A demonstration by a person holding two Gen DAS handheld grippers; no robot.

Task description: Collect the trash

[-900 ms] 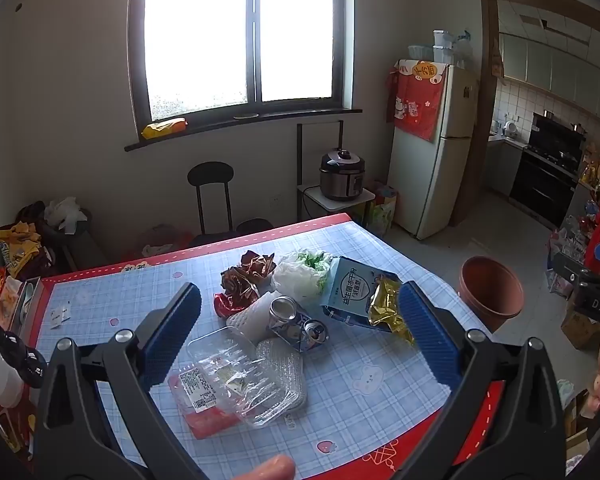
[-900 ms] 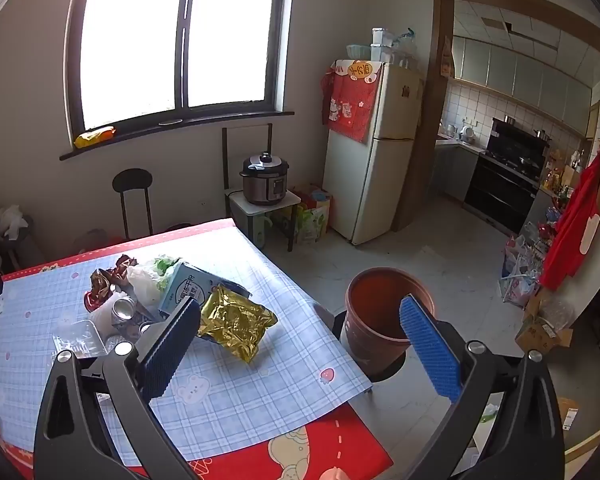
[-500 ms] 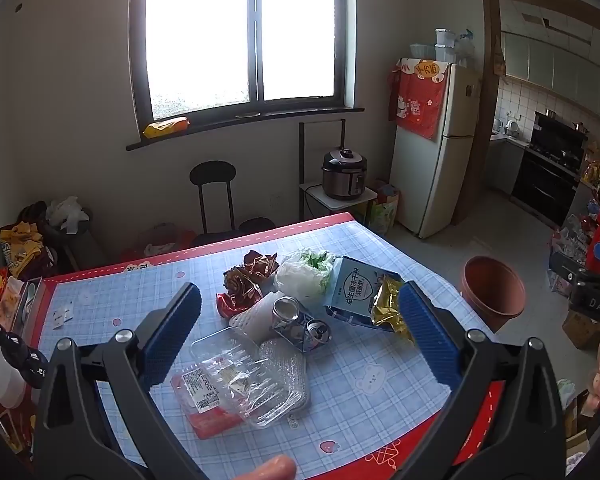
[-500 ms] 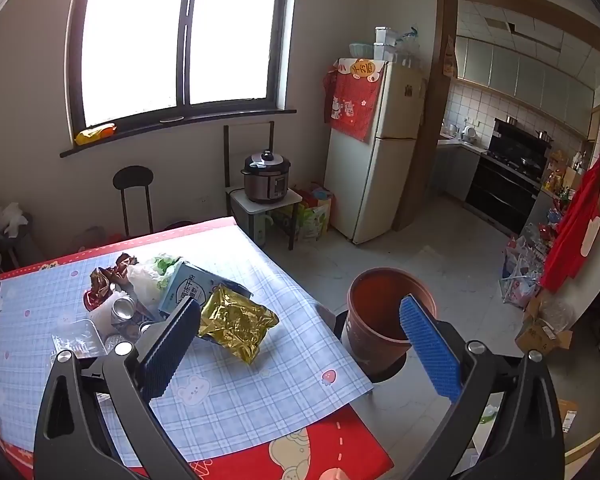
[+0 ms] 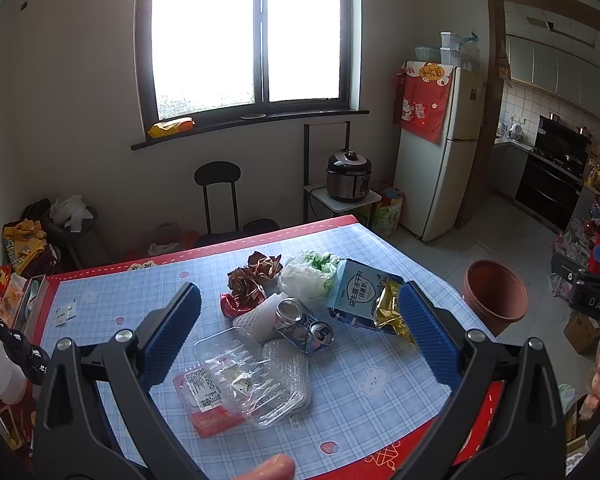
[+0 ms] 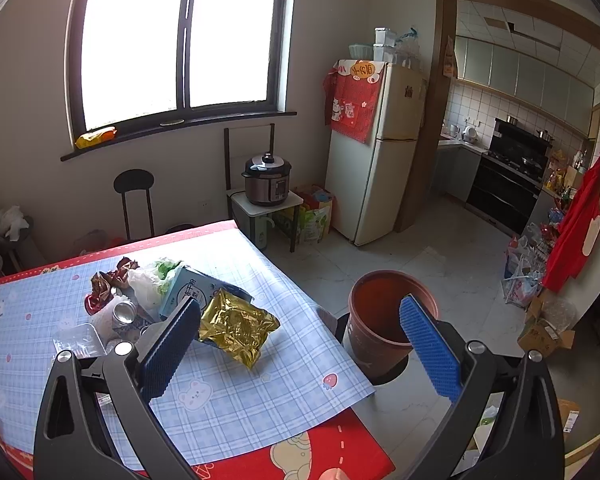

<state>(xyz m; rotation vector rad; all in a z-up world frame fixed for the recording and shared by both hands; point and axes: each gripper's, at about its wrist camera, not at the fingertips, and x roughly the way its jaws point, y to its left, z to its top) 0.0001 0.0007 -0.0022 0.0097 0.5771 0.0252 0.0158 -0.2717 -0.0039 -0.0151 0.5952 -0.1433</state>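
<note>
Trash lies in a heap on the checked tablecloth (image 5: 372, 392): a clear plastic tray (image 5: 240, 372), two crushed cans (image 5: 304, 322), a blue-white carton (image 5: 360, 294), a gold foil bag (image 6: 236, 326), a white plastic bag (image 5: 306, 276) and brown-red wrappers (image 5: 252, 280). A brown bin (image 6: 384, 320) stands on the floor beside the table's right edge. My left gripper (image 5: 296, 340) is open and empty above the heap. My right gripper (image 6: 300, 344) is open and empty above the table's right edge, with the gold bag by its left finger.
A black chair (image 5: 220, 200) and a rice cooker (image 5: 348, 176) on a small stand are behind the table. A fridge (image 6: 376, 148) stands at the kitchen doorway. Bottles and snack packs (image 5: 8, 308) crowd the table's left edge. Boxes and bags (image 6: 540, 304) lie on the floor at right.
Both grippers have drifted very slightly; the view is almost the same. Nothing on the table has moved and both stay open.
</note>
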